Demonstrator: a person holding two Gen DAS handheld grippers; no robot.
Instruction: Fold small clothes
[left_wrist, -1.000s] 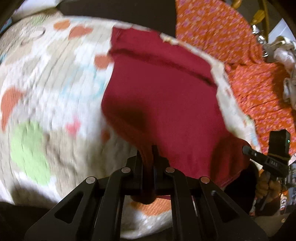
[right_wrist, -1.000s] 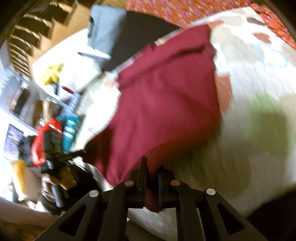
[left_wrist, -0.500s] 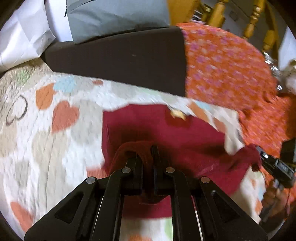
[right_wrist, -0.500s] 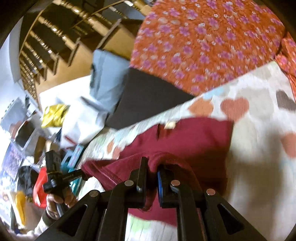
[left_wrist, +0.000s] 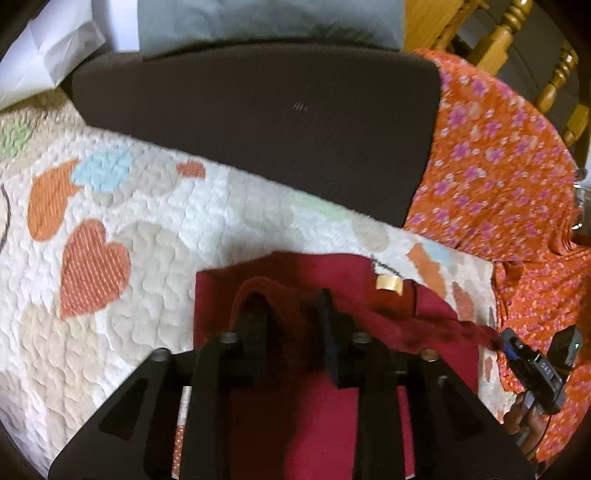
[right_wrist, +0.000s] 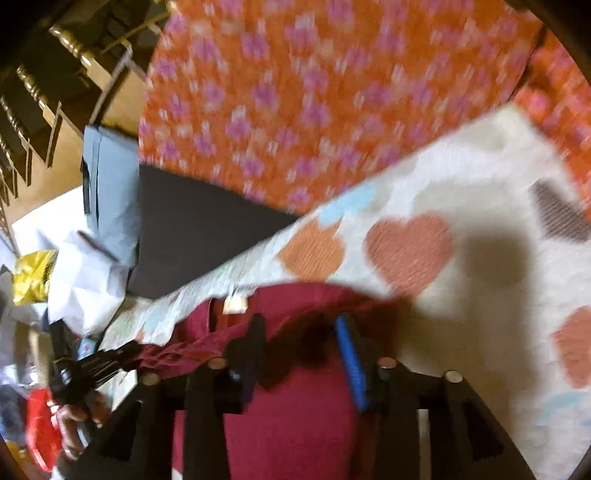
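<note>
Maroon shirt (left_wrist: 332, 413) lies folded on the heart-print quilt (left_wrist: 140, 258). Left gripper (left_wrist: 291, 314) and right gripper (right_wrist: 303, 339): jaws just been opening, fingers released, folded-over hem loose between both pairs, near the shirt's far edge.

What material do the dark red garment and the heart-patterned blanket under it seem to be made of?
Dark red garment: probably a soft matte knit such as cotton jersey; it drapes limply and bunches in soft folds at the lifted hem, without shine.
Heart-patterned blanket: apparently quilted cotton, matte; its white ground is puffy with stitched bumps, and the hearts show fine ribbed lines.
</note>
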